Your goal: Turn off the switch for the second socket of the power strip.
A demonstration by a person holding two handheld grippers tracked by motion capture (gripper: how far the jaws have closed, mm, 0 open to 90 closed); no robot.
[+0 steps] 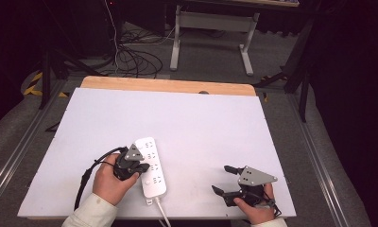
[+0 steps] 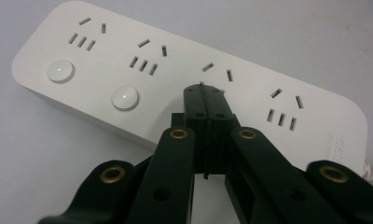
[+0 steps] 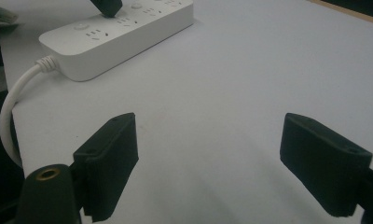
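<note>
One power strip, four sockets, two grippers, one table

A white tabletop lay across the middle of the high view, its surface plain and matte. Along its far edge ran a strip of pale wood, with a small dark round mark near its middle. Metal rails flanked the table, one on the left and one on the right. Beyond the table was grey carpet. A tangle of black and white cables lay on it, just left of the white legs of another desk. Yellow-and-black striped tape marked the floor at far left, beside a dark stand leg. The surroundings were dark.
</note>
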